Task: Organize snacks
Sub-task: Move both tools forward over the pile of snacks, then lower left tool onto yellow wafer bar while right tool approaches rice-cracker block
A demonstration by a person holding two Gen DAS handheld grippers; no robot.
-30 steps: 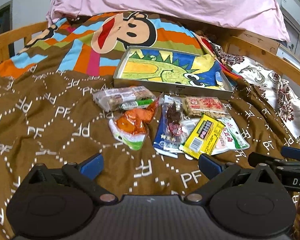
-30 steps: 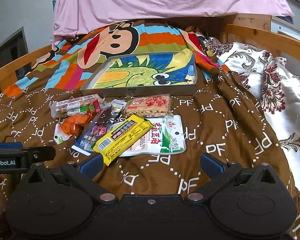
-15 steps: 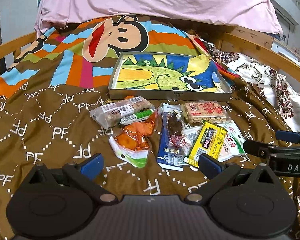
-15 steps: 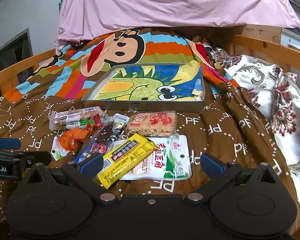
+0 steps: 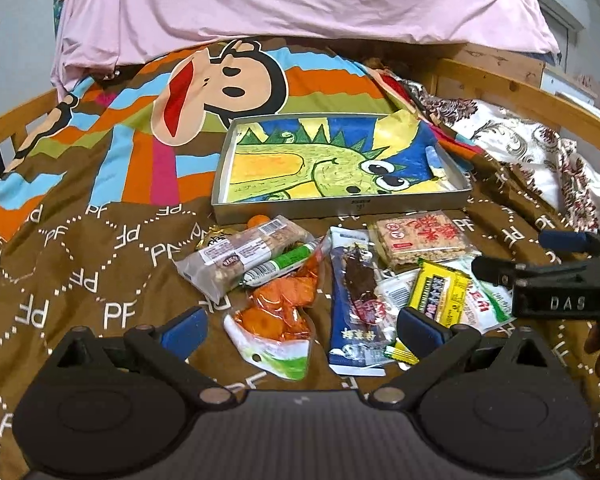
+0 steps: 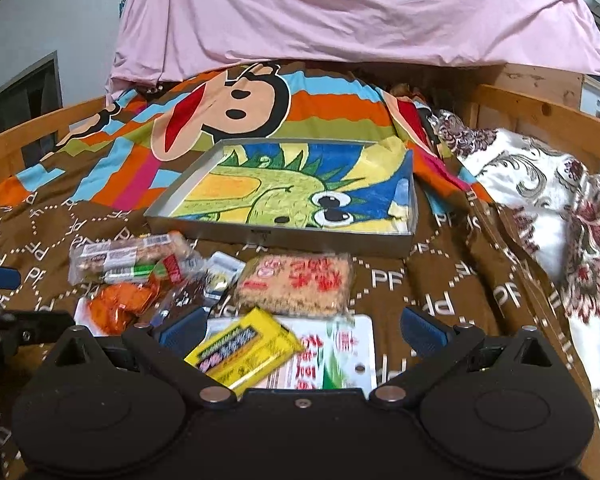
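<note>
Several snack packets lie on a brown blanket in front of a shallow grey tray (image 5: 340,208) lined with a dinosaur picture; the tray (image 6: 276,238) holds no snacks. My left gripper (image 5: 300,330) is open, low over an orange packet (image 5: 278,312) and a blue packet (image 5: 356,300). A clear nut bar (image 5: 244,254), a rice cracker pack (image 5: 420,238) and a yellow bar (image 5: 438,292) lie around them. My right gripper (image 6: 300,328) is open over the yellow bar (image 6: 244,346) and a white-green packet (image 6: 332,354), with the cracker pack (image 6: 296,284) just beyond.
The bed has wooden rails (image 5: 540,96) at both sides. A pink pillow (image 6: 340,12) lies at the back. A white floral cloth (image 6: 560,208) lies to the right. The right gripper's side (image 5: 560,284) shows at the left view's right edge.
Both grippers have moved forward and lower toward the snack pile. The jaws have stayed open. No snack has moved.
</note>
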